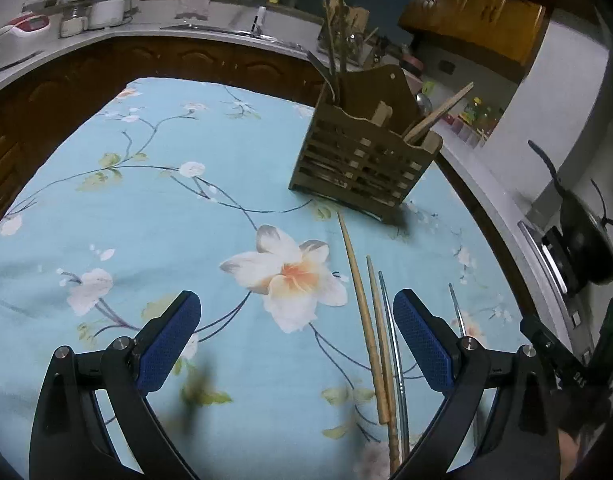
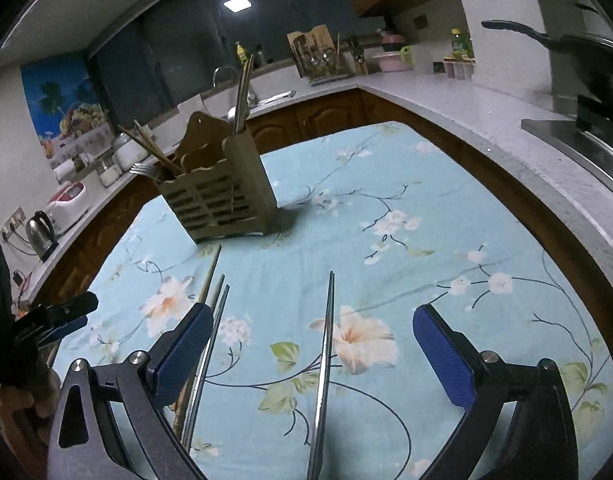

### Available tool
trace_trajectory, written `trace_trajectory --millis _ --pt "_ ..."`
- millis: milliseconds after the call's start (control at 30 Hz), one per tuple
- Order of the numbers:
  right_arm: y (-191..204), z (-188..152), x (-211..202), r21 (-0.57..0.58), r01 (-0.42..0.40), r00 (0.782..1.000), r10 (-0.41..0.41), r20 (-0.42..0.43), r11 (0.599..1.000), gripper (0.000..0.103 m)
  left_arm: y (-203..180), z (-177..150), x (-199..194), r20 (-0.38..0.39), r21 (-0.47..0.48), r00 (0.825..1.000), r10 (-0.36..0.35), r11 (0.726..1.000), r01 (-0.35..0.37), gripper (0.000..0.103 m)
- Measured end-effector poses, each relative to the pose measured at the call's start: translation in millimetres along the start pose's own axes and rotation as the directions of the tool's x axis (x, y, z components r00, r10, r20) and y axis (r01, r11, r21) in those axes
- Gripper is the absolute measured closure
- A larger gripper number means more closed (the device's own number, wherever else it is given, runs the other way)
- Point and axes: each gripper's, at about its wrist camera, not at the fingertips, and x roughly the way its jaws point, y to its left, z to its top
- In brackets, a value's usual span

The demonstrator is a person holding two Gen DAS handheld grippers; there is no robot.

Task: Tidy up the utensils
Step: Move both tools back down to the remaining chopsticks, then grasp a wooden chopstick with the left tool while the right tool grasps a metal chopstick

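Observation:
A slatted wooden utensil holder stands on the floral blue tablecloth with chopsticks and a fork upright in it. Two wooden chopsticks and a metal chopstick lie side by side on the cloth, just inside my left gripper's right finger. My left gripper is open and holds nothing. A second metal chopstick lies apart, between the spread fingers of my open right gripper, touched by neither pad. The other chopsticks lie beside its left finger.
White counters wrap around the table on three sides. A kettle and jars stand on the left counter, a sink lies at the back, and a black pan sits on the stove at the right. The left gripper shows at the frame edge.

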Motion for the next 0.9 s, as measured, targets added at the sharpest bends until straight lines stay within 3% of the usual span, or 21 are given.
trace_trajectory --millis 100,300,433,533,667,900 --pt "0 2 7 -0.009 0.012 1.000 -0.012 -0.009 1.000 0.005 -5 4 10 -0.017 0.024 1.000 0.006 1.000 -0.006 0.004" --pt "-1 7 29 -0.022 0.021 0.997 -0.023 -0.074 1.000 0.030 -14 17 37 -0.074 0.041 0.997 -0.005 0.999 0.008 0.007" --pt "-3 7 43 -0.029 0.031 0.993 -0.034 -0.114 0.999 0.046 -28 31 58 -0.102 0.081 0.995 -0.017 0.996 0.026 0.019" --pt "-5 6 53 -0.032 0.030 0.988 -0.034 -0.148 0.999 0.056 -41 42 79 -0.135 0.113 0.990 -0.031 0.993 0.046 0.035" --pt "-9 6 65 -0.029 0.030 0.982 -0.034 -0.184 0.999 0.063 -57 53 107 -0.181 0.155 0.983 -0.034 0.986 0.062 0.052" --pt "-9 8 82 -0.051 0.034 0.972 -0.045 -0.229 0.998 0.075 -66 54 155 -0.275 0.210 0.961 0.023 0.977 0.037 0.068"
